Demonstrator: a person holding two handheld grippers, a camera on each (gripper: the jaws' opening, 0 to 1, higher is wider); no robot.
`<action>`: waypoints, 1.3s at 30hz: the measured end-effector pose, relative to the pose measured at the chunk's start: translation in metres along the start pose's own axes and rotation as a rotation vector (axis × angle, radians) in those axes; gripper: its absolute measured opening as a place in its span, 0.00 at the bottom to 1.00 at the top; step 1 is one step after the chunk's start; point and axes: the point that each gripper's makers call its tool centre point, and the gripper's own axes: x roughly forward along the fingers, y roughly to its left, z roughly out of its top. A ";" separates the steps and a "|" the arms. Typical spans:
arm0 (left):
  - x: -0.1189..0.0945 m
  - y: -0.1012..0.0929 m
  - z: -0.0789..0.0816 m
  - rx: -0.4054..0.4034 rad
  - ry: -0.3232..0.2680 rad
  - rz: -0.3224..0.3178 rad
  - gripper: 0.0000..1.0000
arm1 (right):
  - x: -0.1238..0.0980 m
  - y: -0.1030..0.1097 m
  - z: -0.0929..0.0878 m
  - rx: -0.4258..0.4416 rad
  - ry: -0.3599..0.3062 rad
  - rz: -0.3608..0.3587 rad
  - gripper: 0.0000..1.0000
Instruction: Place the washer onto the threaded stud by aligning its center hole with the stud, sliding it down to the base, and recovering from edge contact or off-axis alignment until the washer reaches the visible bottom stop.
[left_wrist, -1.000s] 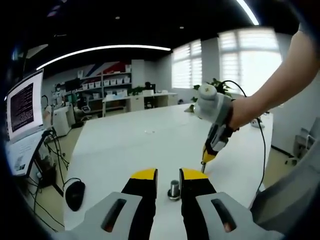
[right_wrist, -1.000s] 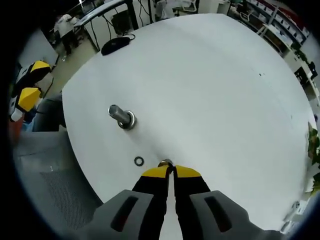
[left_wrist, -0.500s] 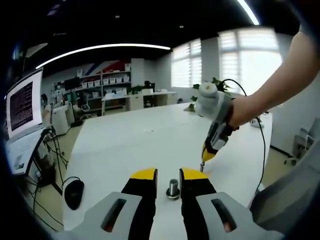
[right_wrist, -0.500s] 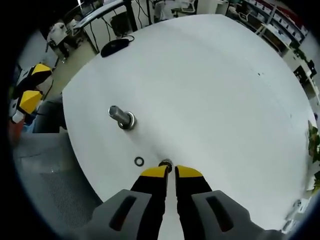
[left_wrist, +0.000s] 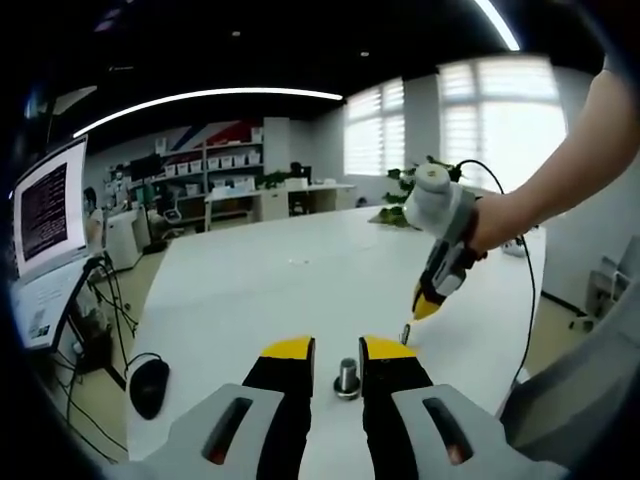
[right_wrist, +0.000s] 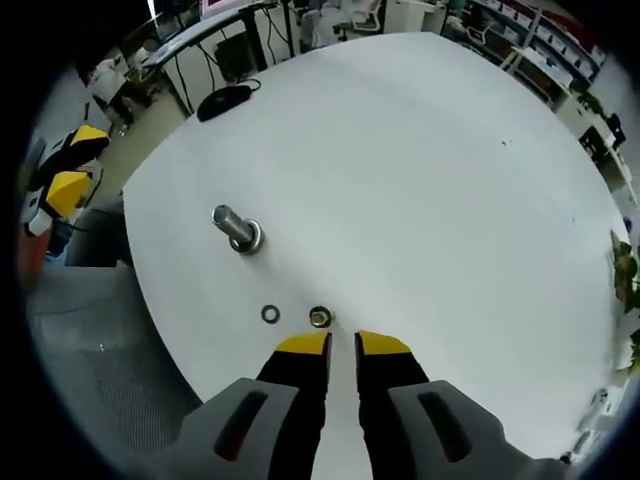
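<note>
A white table (left_wrist: 300, 275) fills an office; shelves (left_wrist: 225, 165) line the far wall, blinds cover bright windows (left_wrist: 500, 125), a monitor (left_wrist: 48, 205) glows left, ceiling strip lights (left_wrist: 200, 100) above

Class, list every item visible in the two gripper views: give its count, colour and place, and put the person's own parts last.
Threaded stud: one, silver, upright on the table, between the left gripper's jaws in the left gripper view.
Washers: two, dark and silvery, flat on the table just ahead of the right gripper.
Table: one, white.
Computer mouse: one, black, at the table edge.
Monitor: one, lit, left of the table.
Potted plant: one, green, at the far end.
Left gripper: one, black with yellow tips, open.
Right gripper: one, same colours, open.
Forearm: one, holding the right gripper.
</note>
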 end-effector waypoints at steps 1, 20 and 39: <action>0.000 0.000 0.000 0.001 0.000 0.000 0.15 | -0.001 -0.001 -0.002 0.003 -0.003 -0.002 0.12; -0.001 0.000 0.003 0.009 -0.009 0.003 0.15 | 0.005 0.009 -0.037 0.028 0.019 0.004 0.17; -0.003 0.005 0.006 0.009 -0.021 0.015 0.16 | 0.028 0.035 -0.026 -0.005 0.031 0.044 0.19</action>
